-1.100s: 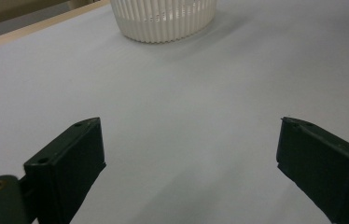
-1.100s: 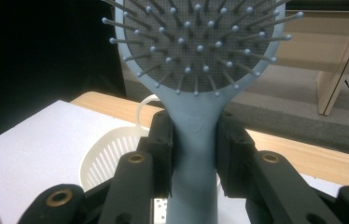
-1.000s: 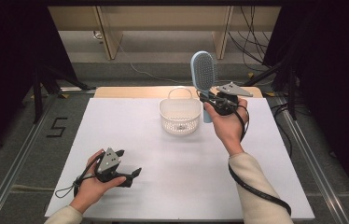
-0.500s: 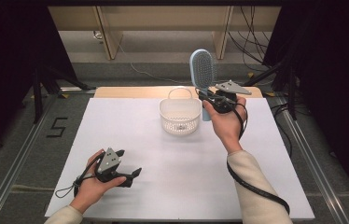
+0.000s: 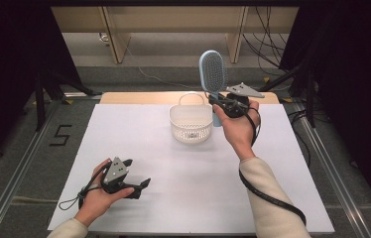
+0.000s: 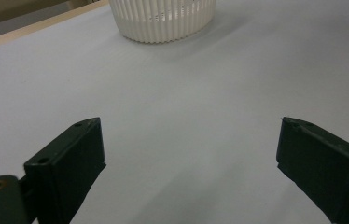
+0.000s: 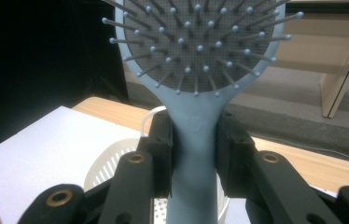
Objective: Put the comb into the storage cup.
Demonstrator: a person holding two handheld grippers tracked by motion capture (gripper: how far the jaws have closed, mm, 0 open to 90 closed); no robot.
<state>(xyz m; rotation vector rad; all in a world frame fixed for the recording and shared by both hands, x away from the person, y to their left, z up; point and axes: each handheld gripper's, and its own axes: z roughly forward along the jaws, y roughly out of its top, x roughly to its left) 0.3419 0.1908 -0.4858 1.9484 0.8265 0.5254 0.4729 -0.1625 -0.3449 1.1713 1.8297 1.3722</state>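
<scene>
The right tool clamps the pale blue hairbrush by its handle, head upright just beside the white basket; it looks light, stiff and smooth, so the narrow handle suits gripping. The left tool rests wide open and empty on the worktop

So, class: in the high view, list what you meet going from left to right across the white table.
Left gripper with open black jaws → white ribbed plastic basket → light blue paddle hairbrush, held upright → right gripper, clamped on the brush's handle.
</scene>
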